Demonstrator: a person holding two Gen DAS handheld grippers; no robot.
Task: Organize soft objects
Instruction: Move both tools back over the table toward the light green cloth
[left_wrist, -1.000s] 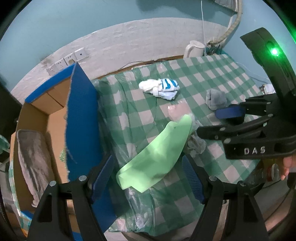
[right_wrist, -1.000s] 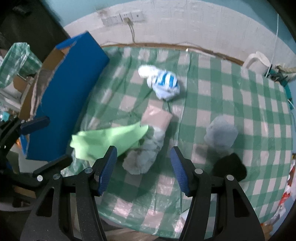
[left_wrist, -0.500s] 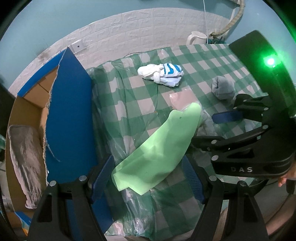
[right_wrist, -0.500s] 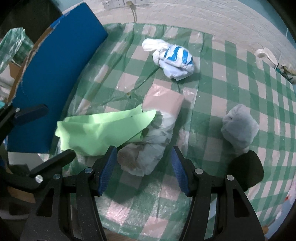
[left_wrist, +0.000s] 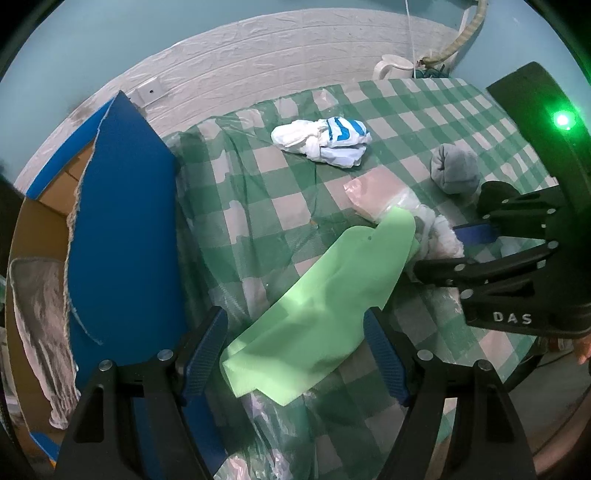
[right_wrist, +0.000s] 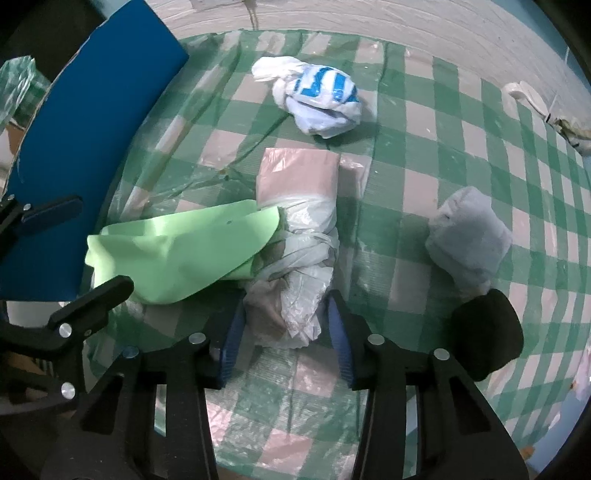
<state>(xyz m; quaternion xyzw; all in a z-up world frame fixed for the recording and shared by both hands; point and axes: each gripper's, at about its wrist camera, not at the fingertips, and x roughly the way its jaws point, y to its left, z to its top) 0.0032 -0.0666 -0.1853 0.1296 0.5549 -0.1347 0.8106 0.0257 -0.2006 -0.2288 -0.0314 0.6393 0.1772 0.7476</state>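
A light green cloth (left_wrist: 325, 295) lies near the table's front edge; it also shows in the right wrist view (right_wrist: 181, 247). My left gripper (left_wrist: 295, 354) is open, its fingers either side of the cloth's near end. A white plastic bundle with a pink end (right_wrist: 299, 258) lies beside the cloth. My right gripper (right_wrist: 284, 339) is open with its blue pads around the bundle's near end, not clamped. A white and blue bundle (right_wrist: 317, 99) lies further back. A grey rolled cloth (right_wrist: 469, 240) lies to the right.
A green checked tablecloth (right_wrist: 424, 155) covers the table. A cardboard box with blue flaps (left_wrist: 122, 229) stands left of the table and holds a grey towel (left_wrist: 40, 325). A white kettle (left_wrist: 393, 66) stands at the back corner by the wall.
Both grippers have moved forward and down. The right gripper's pads now sit around the white plastic bundle. The left gripper's fingers now flank the green cloth.
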